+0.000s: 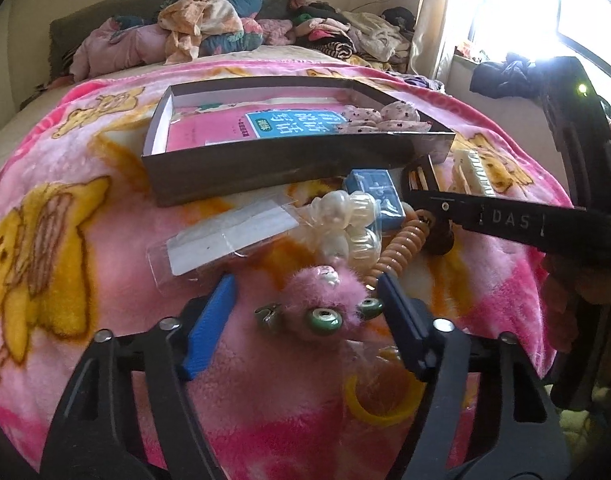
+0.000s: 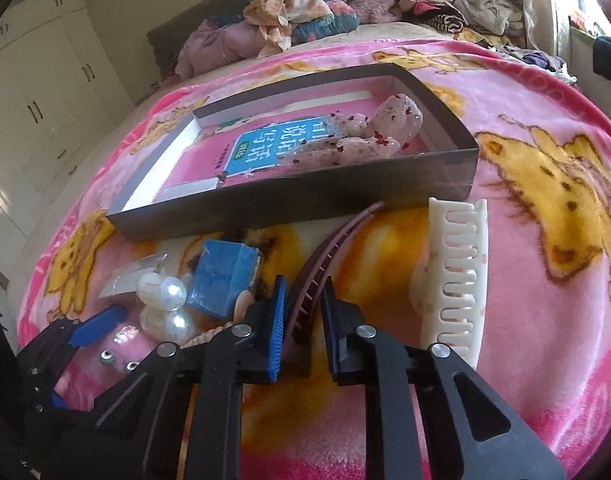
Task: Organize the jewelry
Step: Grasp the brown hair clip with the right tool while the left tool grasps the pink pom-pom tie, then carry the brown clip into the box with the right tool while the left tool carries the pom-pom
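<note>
Right wrist view: my right gripper (image 2: 303,312) has its blue pads closed narrow on the near end of the dark plum curved hair comb (image 2: 325,256), whose long axis arcs away from the jaws toward the front wall of the grey box (image 2: 289,204). I judge the lift should follow that axis, since the box lies directly ahead. The white comb (image 2: 457,276) lies just beside it, untouched. In the left wrist view, my left gripper (image 1: 305,300) stands partly open astride the pink fluffy hair tie (image 1: 325,300); the pads are near its sides, but I cannot confirm they press it. The box sits beyond both grippers.
</note>
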